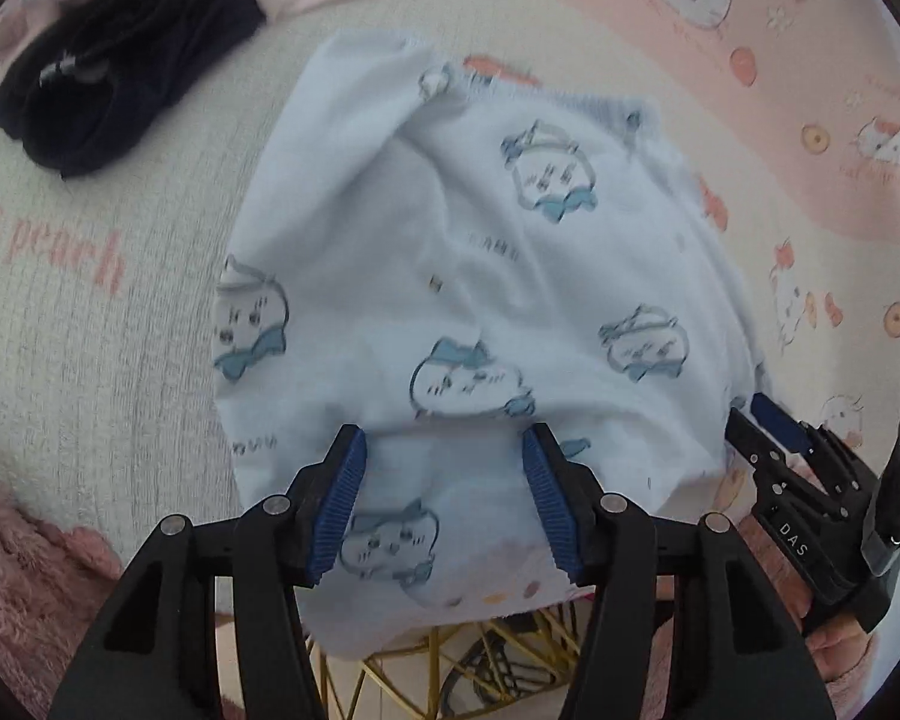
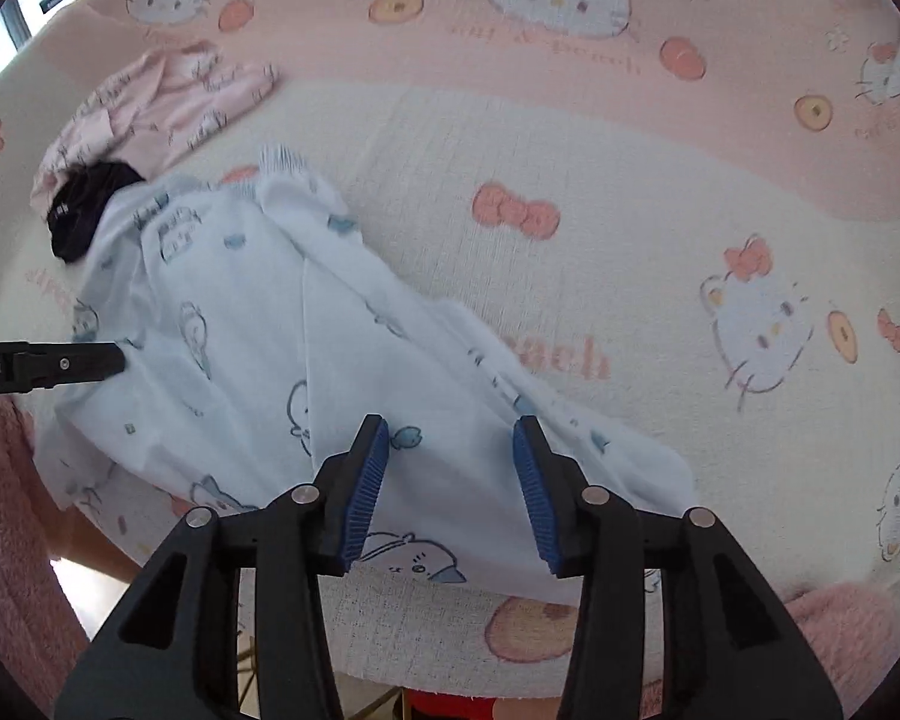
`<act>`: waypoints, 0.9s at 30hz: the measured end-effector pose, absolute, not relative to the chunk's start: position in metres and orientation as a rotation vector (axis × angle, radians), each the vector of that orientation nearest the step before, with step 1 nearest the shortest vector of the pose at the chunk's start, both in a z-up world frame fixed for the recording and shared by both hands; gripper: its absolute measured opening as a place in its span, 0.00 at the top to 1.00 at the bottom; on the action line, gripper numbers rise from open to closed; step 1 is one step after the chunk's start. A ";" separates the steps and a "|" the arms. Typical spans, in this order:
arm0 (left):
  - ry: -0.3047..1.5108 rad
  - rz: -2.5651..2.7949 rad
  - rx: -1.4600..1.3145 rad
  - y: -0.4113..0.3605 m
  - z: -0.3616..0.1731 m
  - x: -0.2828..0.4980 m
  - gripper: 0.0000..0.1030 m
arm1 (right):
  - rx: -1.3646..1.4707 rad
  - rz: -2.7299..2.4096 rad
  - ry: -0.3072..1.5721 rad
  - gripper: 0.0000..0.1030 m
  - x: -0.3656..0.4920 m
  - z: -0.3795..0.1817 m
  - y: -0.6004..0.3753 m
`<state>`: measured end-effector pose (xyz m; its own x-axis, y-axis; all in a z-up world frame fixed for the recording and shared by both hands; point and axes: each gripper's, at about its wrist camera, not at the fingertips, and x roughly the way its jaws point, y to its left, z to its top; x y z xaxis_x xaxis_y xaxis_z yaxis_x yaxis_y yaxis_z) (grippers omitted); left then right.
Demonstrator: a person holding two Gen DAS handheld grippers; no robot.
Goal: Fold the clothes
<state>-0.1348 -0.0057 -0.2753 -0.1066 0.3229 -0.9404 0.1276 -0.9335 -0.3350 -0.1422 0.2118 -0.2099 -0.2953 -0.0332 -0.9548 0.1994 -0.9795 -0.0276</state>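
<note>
Pale blue cotton printed with little bow-tied cartoon faces, the garment (image 1: 486,276) lies spread on the table, whose cover is a cream and pink cloth with cat faces and peaches (image 2: 660,276). The garment's near hem hangs over the table's near edge. My left tongs (image 1: 444,498) are spread apart just above that overhanging hem, with the fabric showing between the blue ribbed pads (image 1: 342,510) and nothing pinched. My right tongs (image 2: 450,486) are likewise wide apart, poised over the garment's near right part, close to the table's near edge; whether the pads touch the cloth I cannot tell. Toward the far left corner lies a crumpled black garment (image 1: 120,66) on a pink printed garment (image 2: 174,102), near the blue one's far edge.
</note>
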 end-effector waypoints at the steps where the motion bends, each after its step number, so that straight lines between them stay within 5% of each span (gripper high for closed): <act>1: -0.508 2.208 -1.987 -0.010 -0.272 -0.137 0.45 | 1.826 -2.350 0.248 0.61 -0.139 -0.219 0.208; 9: -0.488 2.408 -1.843 -0.043 -0.243 -0.153 0.45 | 1.698 -1.986 0.515 0.56 -0.087 -0.194 0.174; 13: -0.543 2.442 -1.872 -0.057 -0.253 -0.173 0.45 | 1.608 -2.274 0.222 0.48 -0.117 -0.177 0.195; 18: -0.519 2.444 -1.944 -0.050 -0.274 -0.175 0.45 | 1.717 -2.490 0.112 0.48 -0.144 -0.216 0.218; 21: -0.407 2.328 -1.959 -0.031 -0.273 -0.163 0.95 | 1.814 -2.321 0.102 0.58 -0.140 -0.233 0.211; 27: -0.201 2.094 -1.966 -0.017 -0.253 -0.102 0.95 | 1.882 -2.021 0.317 0.62 -0.097 -0.213 0.207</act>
